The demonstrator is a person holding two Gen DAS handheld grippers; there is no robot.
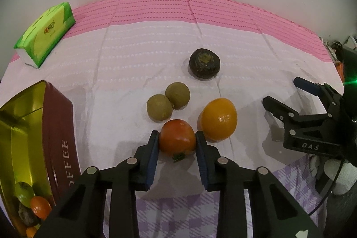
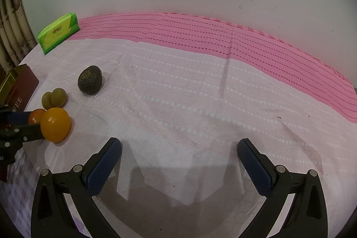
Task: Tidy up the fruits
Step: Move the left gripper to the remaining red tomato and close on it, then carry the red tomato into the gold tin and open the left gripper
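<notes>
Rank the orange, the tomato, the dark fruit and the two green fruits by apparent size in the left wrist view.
1. orange
2. tomato, nearly as large, held by the left gripper; it sits nearest the camera, so this order is unsure
3. dark fruit, farthest away
4. two green fruits, alike in size

glossy metal tin point(image 1: 60, 126), woven cloth point(image 1: 142, 52), rough-skinned dark fruit point(image 1: 204, 62).
</notes>
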